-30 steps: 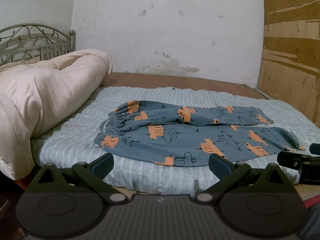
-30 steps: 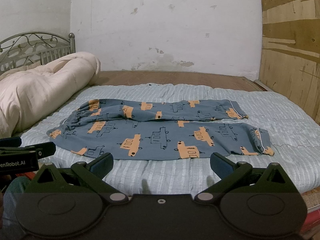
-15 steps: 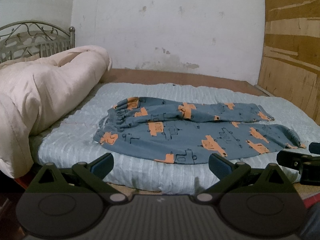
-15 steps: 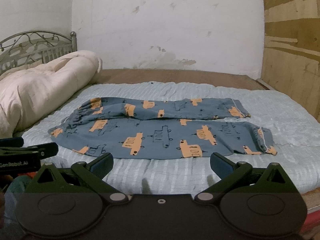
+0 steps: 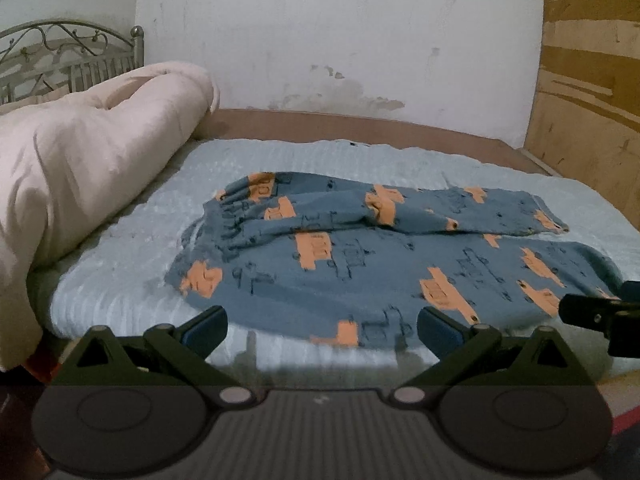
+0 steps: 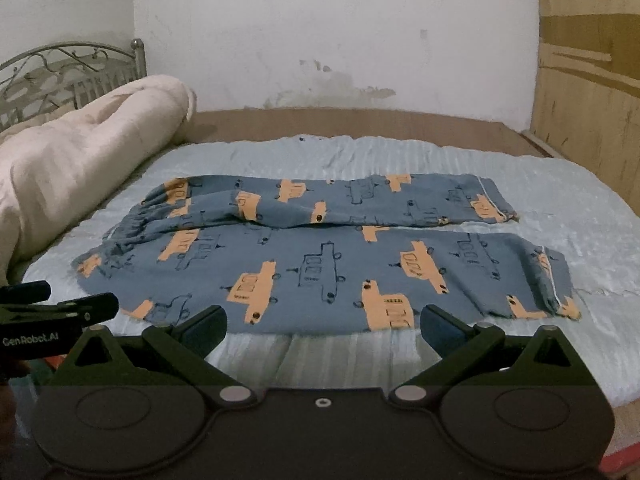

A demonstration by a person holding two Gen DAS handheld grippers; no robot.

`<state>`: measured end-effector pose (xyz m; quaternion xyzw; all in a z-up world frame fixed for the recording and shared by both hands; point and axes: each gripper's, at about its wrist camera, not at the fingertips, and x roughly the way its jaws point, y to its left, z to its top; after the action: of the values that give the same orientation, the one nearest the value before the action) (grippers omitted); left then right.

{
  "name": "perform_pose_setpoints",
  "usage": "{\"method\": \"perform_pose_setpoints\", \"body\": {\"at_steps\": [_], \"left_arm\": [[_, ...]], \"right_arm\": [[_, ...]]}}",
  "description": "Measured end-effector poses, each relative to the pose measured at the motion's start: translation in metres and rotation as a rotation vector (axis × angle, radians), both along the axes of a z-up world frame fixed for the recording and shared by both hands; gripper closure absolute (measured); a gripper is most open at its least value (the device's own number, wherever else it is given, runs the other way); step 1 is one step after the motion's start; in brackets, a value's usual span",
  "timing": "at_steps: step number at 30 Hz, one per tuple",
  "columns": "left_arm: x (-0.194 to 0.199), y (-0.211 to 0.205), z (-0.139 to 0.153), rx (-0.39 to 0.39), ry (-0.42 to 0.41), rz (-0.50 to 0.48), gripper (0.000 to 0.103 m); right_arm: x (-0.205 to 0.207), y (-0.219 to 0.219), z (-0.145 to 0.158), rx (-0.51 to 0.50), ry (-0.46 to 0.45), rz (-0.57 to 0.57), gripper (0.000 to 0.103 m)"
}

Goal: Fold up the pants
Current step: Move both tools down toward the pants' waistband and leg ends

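Lying spread flat on the light-blue mattress [image 6: 560,216], the pants [image 6: 320,256] are being approached by the left gripper [image 5: 322,326] and right gripper [image 6: 323,325], both being held wide open and empty.

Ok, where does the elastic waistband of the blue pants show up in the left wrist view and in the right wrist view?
Left wrist view: the waistband sits centre-left, at the pants' left end.
Right wrist view: the waistband sits further left, again at the pants' left end.
Shared landmark: the rolled cream comforter, left of the waistband in both views.
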<state>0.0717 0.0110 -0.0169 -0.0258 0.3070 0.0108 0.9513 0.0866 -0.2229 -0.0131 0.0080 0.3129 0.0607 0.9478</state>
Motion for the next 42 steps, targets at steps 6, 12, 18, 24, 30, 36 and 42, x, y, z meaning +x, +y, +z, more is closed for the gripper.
{"method": "perform_pose_setpoints", "body": {"at_steps": [6,12,18,24,30,36,42], "left_arm": [[0.049,0.006,0.007,0.047,0.003,-0.003,0.000],[0.106,0.019,0.014,0.093,0.020,0.028,0.000],[0.160,0.035,0.021,0.110,0.031,0.062,0.000],[0.205,0.045,0.024,0.141,0.027,0.059,0.000],[0.243,0.049,0.020,0.194,0.021,0.038,0.000],[0.271,0.063,0.015,0.204,0.049,0.041,0.000],[0.287,0.085,0.010,0.182,0.076,0.039,0.000]], "right_arm": [[0.043,-0.004,0.000,0.007,0.034,-0.011,0.001],[0.096,-0.009,-0.006,0.001,0.066,0.001,0.001],[0.156,-0.010,-0.013,-0.034,0.108,0.044,0.001],[0.209,-0.005,-0.016,-0.057,0.127,0.066,0.001],[0.253,-0.004,-0.018,-0.043,0.121,0.093,0.001],[0.285,-0.002,-0.020,-0.019,0.086,0.232,0.001],[0.314,-0.002,-0.021,0.061,0.011,0.504,0.001]]}}
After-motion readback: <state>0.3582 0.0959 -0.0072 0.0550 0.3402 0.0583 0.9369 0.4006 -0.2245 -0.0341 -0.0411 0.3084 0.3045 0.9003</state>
